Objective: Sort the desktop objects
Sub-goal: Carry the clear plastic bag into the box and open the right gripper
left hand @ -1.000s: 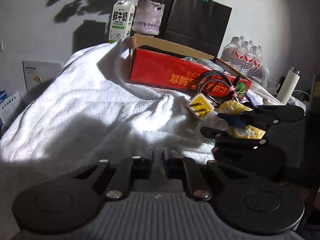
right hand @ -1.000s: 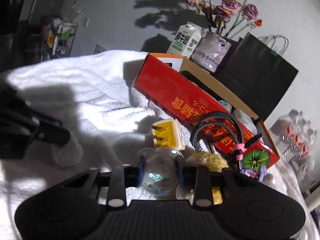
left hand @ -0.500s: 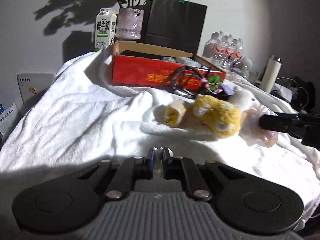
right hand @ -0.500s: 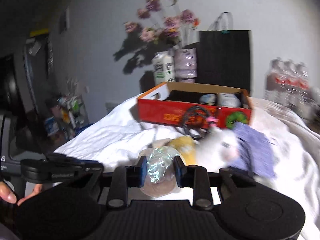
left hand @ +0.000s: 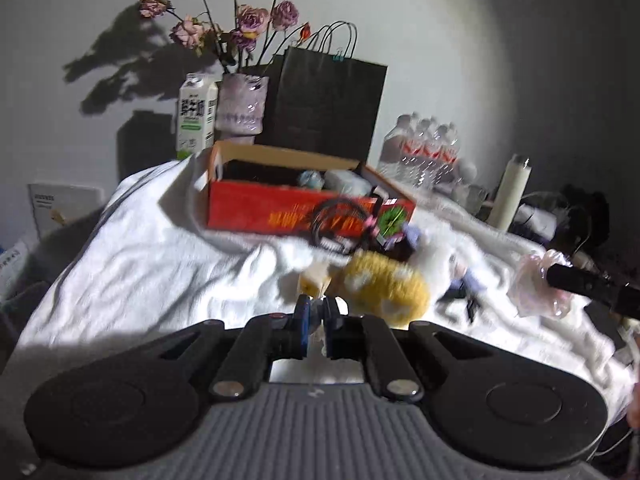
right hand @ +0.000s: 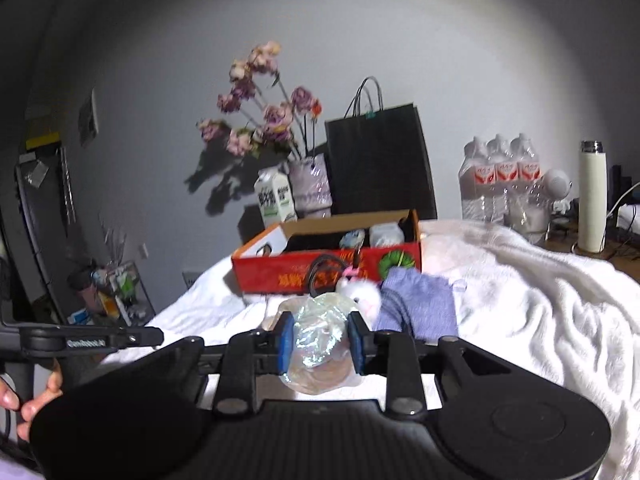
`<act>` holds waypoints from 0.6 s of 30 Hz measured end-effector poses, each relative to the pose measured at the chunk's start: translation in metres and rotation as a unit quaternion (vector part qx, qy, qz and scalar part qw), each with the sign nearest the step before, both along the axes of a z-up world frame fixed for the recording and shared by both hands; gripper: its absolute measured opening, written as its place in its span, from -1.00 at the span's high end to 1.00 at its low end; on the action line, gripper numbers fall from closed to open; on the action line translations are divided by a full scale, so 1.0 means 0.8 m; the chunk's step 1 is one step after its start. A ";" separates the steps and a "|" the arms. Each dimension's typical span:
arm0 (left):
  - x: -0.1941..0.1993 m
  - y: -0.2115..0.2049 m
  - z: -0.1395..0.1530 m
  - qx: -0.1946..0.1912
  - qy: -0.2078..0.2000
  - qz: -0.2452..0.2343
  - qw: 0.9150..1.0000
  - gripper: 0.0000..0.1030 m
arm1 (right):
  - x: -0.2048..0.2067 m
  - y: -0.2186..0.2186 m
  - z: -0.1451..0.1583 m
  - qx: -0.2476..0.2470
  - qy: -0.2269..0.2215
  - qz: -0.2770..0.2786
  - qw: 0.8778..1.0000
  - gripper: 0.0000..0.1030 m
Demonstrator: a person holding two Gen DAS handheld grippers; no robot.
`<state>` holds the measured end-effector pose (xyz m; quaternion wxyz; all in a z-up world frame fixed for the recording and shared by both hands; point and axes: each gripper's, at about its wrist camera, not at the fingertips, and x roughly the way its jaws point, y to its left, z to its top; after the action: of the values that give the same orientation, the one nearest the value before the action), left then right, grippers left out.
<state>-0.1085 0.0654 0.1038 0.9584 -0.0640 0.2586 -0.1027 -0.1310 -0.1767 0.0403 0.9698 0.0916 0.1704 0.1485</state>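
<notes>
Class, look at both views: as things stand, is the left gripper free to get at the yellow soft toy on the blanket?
Probably yes. The yellow soft toy lies just beyond the left gripper, with nothing between, but its fingers are shut and need opening. The right gripper, holding a plastic bag, is off to the side.

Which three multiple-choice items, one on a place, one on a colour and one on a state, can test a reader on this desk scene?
1. Where does the milk carton stand?
A. inside the red box
B. behind the red box, beside the vase
C. on the floor

2. What colour is the paper bag?
A. black
B. white
C. red

3. What is the state of the right claw?
A. wide open and empty
B. shut with nothing in it
C. shut on a crinkled plastic bag

Answers: 1 B, the carton rises behind the box's back corner, next to the vase. 2 A, the bag is black with thin handles. 3 C, both pads press on the bag's sides.
</notes>
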 end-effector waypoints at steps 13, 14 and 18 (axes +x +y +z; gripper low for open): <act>0.239 0.039 0.116 0.030 0.018 0.020 0.999 0.85 | 0.226 -0.006 0.145 -0.034 -0.016 0.057 0.998 0.47; 0.268 0.039 0.116 0.025 0.032 0.021 0.999 0.85 | 0.258 0.001 0.152 -0.035 -0.003 0.065 0.997 0.47; 0.393 0.031 0.101 0.022 0.078 0.049 0.995 0.85 | 0.395 0.042 0.157 -0.039 0.060 0.080 0.994 0.47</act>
<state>0.2057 0.0902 0.1842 0.9401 -0.0636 0.3317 -0.0450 0.1854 -0.1429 0.1657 0.9456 0.0488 0.2410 0.2129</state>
